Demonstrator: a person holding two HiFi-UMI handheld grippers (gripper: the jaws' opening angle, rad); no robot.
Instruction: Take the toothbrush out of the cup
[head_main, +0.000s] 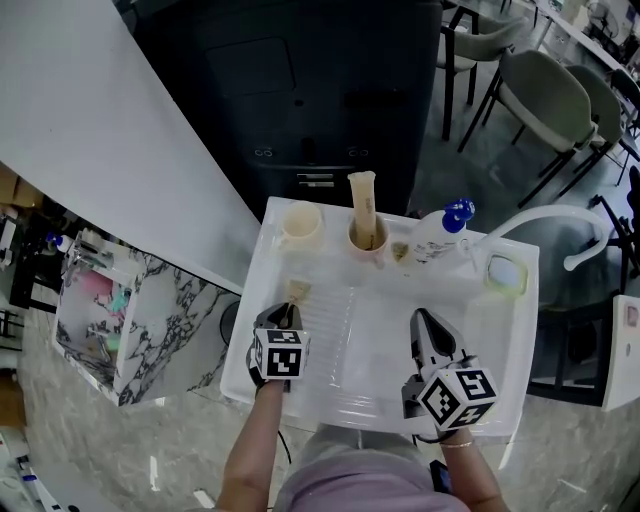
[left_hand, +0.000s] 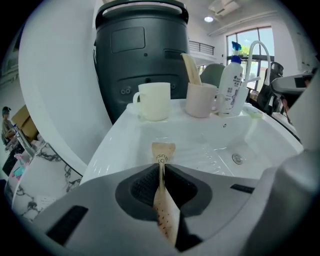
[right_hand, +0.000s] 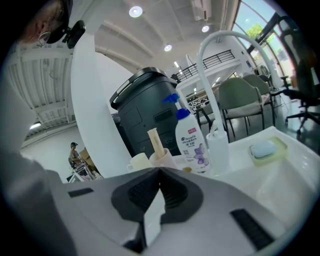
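Note:
My left gripper (head_main: 285, 312) (left_hand: 161, 167) is shut on a flat tan paper-wrapped toothbrush (head_main: 298, 291) (left_hand: 163, 152), whose end sticks out past the jaws above the left part of the white sink basin (head_main: 345, 345). At the back rim stands a pink cup (head_main: 367, 247) (left_hand: 201, 100) (right_hand: 165, 157) with another tan wrapped stick (head_main: 362, 205) (left_hand: 190, 69) (right_hand: 155, 140) upright in it. My right gripper (head_main: 424, 318) (right_hand: 160, 171) hangs over the basin's right side, its jaws shut and nothing between them.
A cream mug (head_main: 301, 225) (left_hand: 155, 101) stands left of the pink cup. To the cup's right are a white bottle with a blue pump (head_main: 435, 238) (right_hand: 189, 142), a curved white tap (head_main: 545, 222) and a soap dish (head_main: 505, 275). A big black bin (head_main: 300, 90) stands behind the sink.

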